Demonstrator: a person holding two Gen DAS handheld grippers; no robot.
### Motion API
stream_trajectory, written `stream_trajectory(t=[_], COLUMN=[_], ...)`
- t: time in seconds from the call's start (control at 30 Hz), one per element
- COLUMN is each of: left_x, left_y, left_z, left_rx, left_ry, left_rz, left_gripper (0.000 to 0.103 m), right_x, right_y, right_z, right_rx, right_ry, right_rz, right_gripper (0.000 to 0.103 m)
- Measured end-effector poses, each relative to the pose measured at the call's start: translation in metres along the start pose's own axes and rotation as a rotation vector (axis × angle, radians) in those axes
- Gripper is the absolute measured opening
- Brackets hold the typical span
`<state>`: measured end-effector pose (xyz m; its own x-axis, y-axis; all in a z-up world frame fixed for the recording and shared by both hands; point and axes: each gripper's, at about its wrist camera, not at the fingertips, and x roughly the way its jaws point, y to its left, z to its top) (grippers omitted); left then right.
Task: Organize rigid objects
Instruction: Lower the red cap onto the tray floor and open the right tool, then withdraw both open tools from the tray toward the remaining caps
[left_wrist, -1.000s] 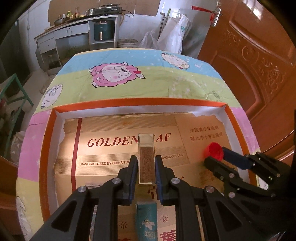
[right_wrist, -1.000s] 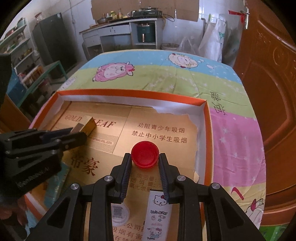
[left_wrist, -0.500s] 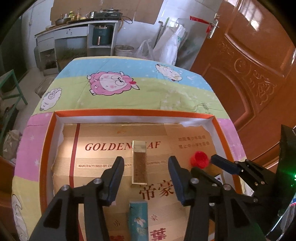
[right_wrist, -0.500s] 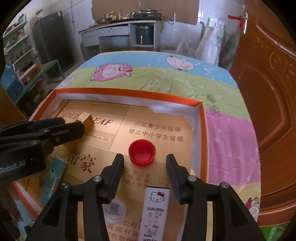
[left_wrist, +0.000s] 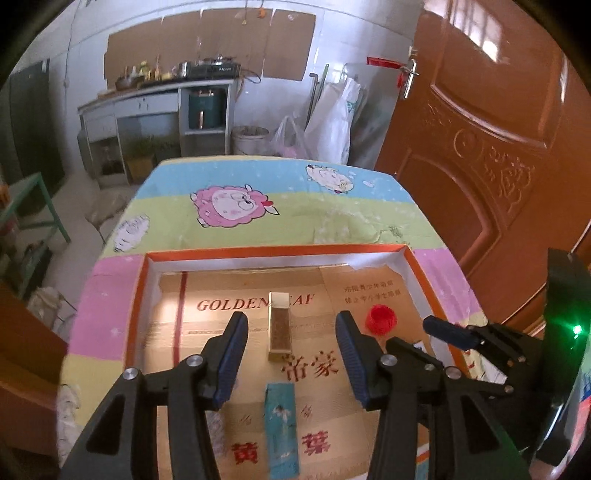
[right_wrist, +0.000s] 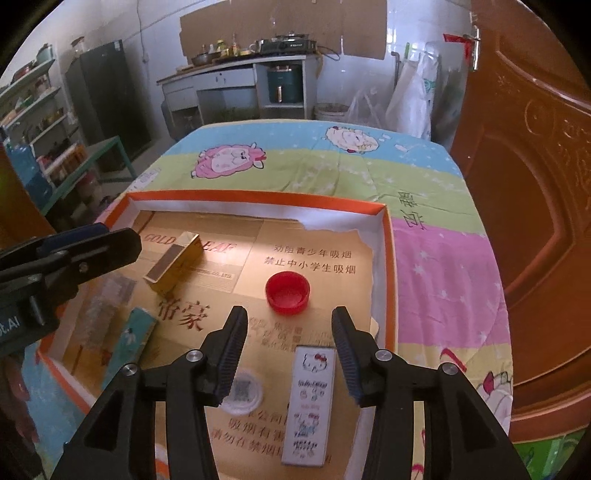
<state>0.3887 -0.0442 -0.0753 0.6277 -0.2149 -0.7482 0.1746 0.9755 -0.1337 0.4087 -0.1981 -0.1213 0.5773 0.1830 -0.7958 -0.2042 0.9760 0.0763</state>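
A gold matchbox-like box (left_wrist: 279, 325) (right_wrist: 173, 263) lies in the shallow orange-rimmed cardboard tray (left_wrist: 258, 252) (right_wrist: 258, 196). My left gripper (left_wrist: 288, 345) is open and empty, raised just behind it. A red bottle cap (right_wrist: 287, 292) (left_wrist: 379, 320) lies in the tray. My right gripper (right_wrist: 289, 345) is open and empty, just behind the cap. A teal box (left_wrist: 281, 428) (right_wrist: 129, 341), a white Hello Kitty case (right_wrist: 309, 400) and a clear round lid (right_wrist: 242, 392) also lie in the tray.
The tray sits on a table with a cartoon-sheep cloth (left_wrist: 236, 206) (right_wrist: 332, 166). A brown door (left_wrist: 491, 129) stands to the right. A kitchen counter (right_wrist: 236, 70) and shelves (right_wrist: 44, 122) are beyond the table.
Both grippers opened, releasing the gold box and the red cap into the tray, then drew back and up from them.
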Motion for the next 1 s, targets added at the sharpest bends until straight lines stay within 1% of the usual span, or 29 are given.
stream_trajectory(t=[0.07, 0.17, 0.3, 0.43, 0.57, 0.77, 1.0], left_x=[-0.006, -0.014, -0.029, -0.049, -0.070, -0.098, -0.128], left_y=[-0.002, -0.001, 0.002, 0.003, 0.001, -0.003, -0.001], left_z=[-0.004, -0.011, -0.019, -0.029, -0.042, -0.065, -0.090], left_rx=[0.022, 0.019, 0.016, 0.034, 0.059, 0.090, 0.064], left_ry=[0.005, 0.007, -0.020, -0.057, -0.095, -0.131, -0.157], left_rz=[0.008, 0.005, 0.019, 0.046, 0.075, 0.096, 0.085], left_gripper=[0.049, 0.049, 0.049, 0.049, 0.049, 0.049, 0.049], right_x=[-0.008, -0.021, -0.037, -0.056, -0.076, -0.104, -0.128], right_y=[0.003, 0.010, 0.018, 0.027, 0.036, 0.052, 0.069], right_z=[-0.004, -0.010, -0.020, -0.037, -0.055, -0.082, -0.104], right_rx=[0.000, -0.002, -0.001, 0.005, 0.005, 0.013, 0.025], right_ry=[-0.009, -0.022, -0.038, -0.054, -0.083, -0.133, -0.151], right_rz=[0.005, 0.015, 0.033, 0.053, 0.034, 0.006, 0.022], right_gripper=[0.049, 0.049, 0.049, 0.049, 0.049, 0.049, 0.049])
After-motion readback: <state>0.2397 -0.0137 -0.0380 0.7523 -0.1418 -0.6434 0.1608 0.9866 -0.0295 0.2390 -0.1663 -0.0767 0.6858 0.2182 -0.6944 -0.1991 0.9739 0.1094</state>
